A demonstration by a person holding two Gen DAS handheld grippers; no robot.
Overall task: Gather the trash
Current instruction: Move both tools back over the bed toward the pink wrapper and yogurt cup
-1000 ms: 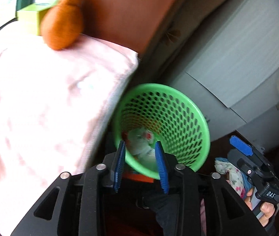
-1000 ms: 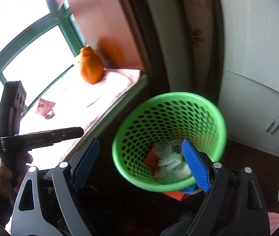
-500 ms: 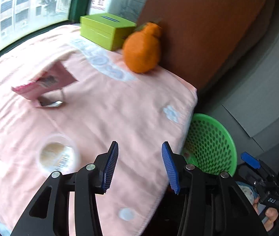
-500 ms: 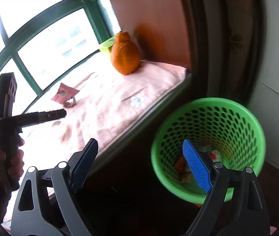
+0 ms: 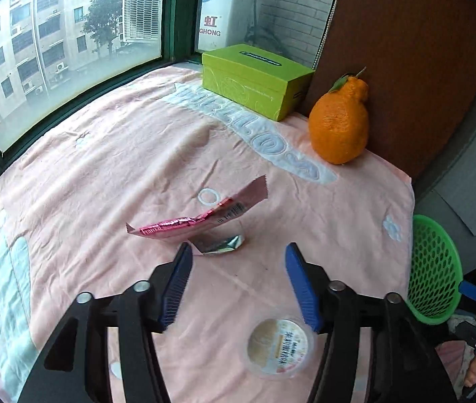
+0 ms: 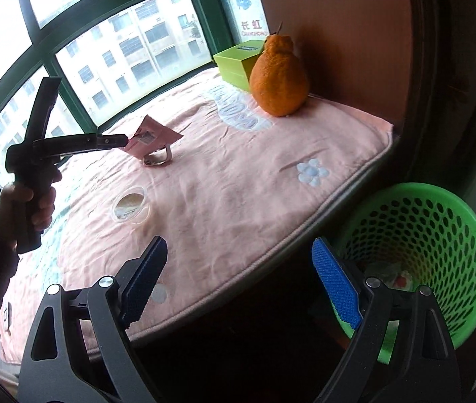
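**Two scraps left, and the left jaws were nearer both**

Two pieces of trash lay on the pink blanket (image 5: 103, 174): a pink wrapper (image 5: 201, 218) and a small round lidded cup (image 5: 279, 347). The left gripper (image 5: 238, 288) hung above them, its jaws spread with nothing between them, having just been opening. The wrapper sat just beyond the left-hand jaw's tip, slightly left of the gap's centre line, propped up on a crumpled foil end. Its long axis ran crosswise to the jaws' reach, rising toward the right, so I judged that a grasp would go easier across its narrow width near the middle. The cup lay nearer in, under the right-hand jaw, too close beneath to be pinched without pulling back.

The right gripper (image 6: 238, 288) had its jaws spread wide and empty as well, off the blanket's edge, with the green basket (image 6: 439, 235) just past its right-hand jaw; both scraps lay well apart from it, ahead and to the left. An orange fruit (image 5: 338, 124) and a green box (image 5: 258, 80) stood far beyond, clear of the approach.
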